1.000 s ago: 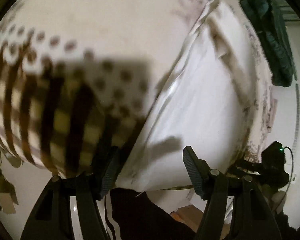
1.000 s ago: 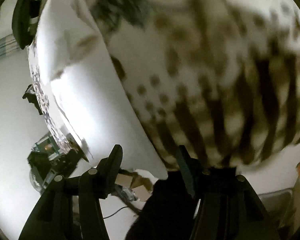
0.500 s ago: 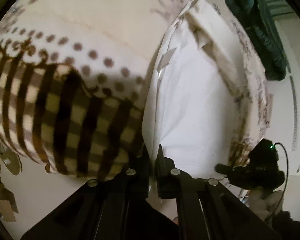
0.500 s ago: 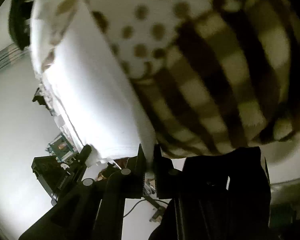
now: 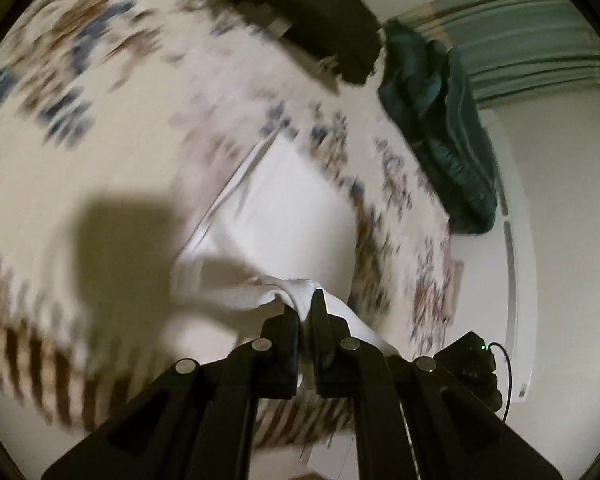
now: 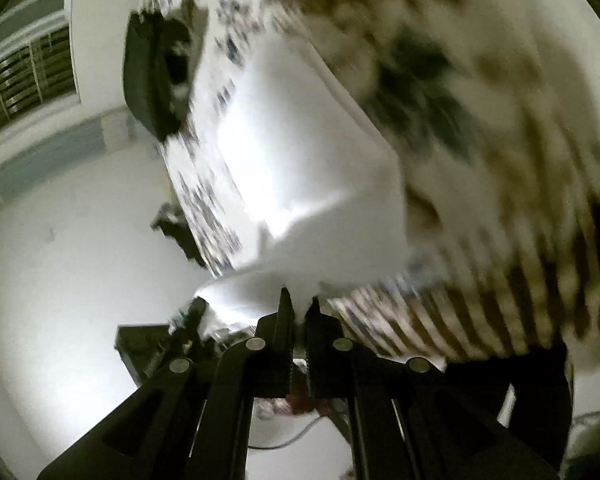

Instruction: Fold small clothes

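Note:
A small white garment [image 5: 288,216] lies on a patterned bedspread [image 5: 100,128]. My left gripper [image 5: 306,306] is shut on its near edge and holds that edge bunched and lifted off the bed. The same white garment [image 6: 300,168] shows in the right wrist view, brightly lit. My right gripper [image 6: 299,305] is shut on its near corner, lifted above the bedspread [image 6: 500,160]. Both views are blurred by motion.
A dark teal garment [image 5: 440,120] lies at the bed's far right edge, with a black pillow-like object [image 5: 308,16] beyond it. A black device with a green light [image 5: 472,360] sits off the bed. A black bag-like object [image 6: 152,76] sits at the far end.
Both grippers closed on the white garment's near edge, then lifted it and swung forward over the bed, so more of the far bedspread and room shows.

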The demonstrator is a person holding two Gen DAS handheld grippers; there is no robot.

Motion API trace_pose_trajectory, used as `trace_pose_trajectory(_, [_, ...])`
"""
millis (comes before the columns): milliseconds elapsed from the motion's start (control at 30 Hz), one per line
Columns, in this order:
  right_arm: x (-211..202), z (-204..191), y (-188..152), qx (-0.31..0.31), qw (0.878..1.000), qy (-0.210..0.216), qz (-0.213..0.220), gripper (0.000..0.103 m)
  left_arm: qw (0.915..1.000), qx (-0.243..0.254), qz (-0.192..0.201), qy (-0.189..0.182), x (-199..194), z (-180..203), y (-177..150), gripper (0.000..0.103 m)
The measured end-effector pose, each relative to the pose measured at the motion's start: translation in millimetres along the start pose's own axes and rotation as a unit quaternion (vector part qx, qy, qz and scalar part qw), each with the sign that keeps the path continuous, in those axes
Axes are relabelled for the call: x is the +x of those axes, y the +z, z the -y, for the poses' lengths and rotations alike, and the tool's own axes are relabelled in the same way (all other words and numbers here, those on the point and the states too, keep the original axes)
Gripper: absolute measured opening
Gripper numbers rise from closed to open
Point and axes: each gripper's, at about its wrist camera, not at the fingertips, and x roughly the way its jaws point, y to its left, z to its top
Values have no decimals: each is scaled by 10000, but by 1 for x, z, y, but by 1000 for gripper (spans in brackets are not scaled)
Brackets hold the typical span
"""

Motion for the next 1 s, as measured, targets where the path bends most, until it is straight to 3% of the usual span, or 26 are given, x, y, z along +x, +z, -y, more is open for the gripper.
trace_pose_trajectory(133, [16, -31, 69, 91, 9991, 166, 388, 5, 9996, -206, 31, -213, 47, -1, 66, 7])
trace_pose_trajectory(200, [19, -40, 109, 290, 9973, 258, 628, 8, 9986, -417, -23, -332, 74, -5, 98, 25])
trace_pose_trajectory(233, [23, -43, 123, 342, 9971, 277, 617, 11, 9983, -476, -14, -348, 80, -6, 108, 46])
trace_pose_trajectory(267, [25, -46, 135, 347, 9971, 252, 631, 17, 9978, -521, 42, -403, 84, -8, 119, 56])
trace_pose_trajectory(333, [22, -57, 147, 241, 9968, 105, 760, 32, 9970, -602, 148, -455, 83, -12, 131, 57])
trace_pose_trajectory(400, [11, -63, 150, 32, 9967, -92, 807, 55, 9970, -624, 143, -426, 77, -19, 137, 58])
trace_pose_trajectory(433, [9, -64, 147, -101, 9959, -248, 865, 59, 9976, -556, 138, -380, 74, -19, 138, 61])
trace_pose_trajectory(533, [2, -65, 132, -548, 9907, -911, 843, 62, 9999, -99, 7, 69, 72, -22, 132, 64])
trace_pose_trajectory(600, [8, -59, 125, -791, 9865, -1271, 670, 62, 9988, 138, -341, 337, 87, -29, 127, 64])
trace_pose_trajectory(700, [30, -54, 127, -1016, 9799, -1660, 438, 62, 9955, 414, -729, 440, 116, -31, 125, 64])
trace_pose_trajectory(767, [46, -54, 136, -1111, 9763, -1806, 427, 62, 9948, 581, -735, 409, 128, -27, 129, 62])
trace_pose_trajectory(800, [53, -55, 142, -1145, 9754, -1817, 500, 56, 9949, 632, -706, 337, 133, -25, 133, 59])
trace_pose_trajectory(833, [55, -57, 146, -1178, 9750, -1789, 594, 44, 9951, 698, -655, 254, 138, -24, 137, 28])
trace_pose_trajectory(867, [56, -60, 150, -1186, 9741, -1798, 682, 14, 9947, 748, -671, 215, 143, -22, 141, 3])
trace_pose_trajectory(900, [58, -61, 156, -1149, 9733, -1827, 784, 8, 9941, 769, -730, 236, 149, -21, 145, 2])
trace_pose_trajectory(1000, [53, -61, 165, -884, 9728, -1788, 1176, 4, 9954, 673, -676, 110, 151, -26, 155, 2])
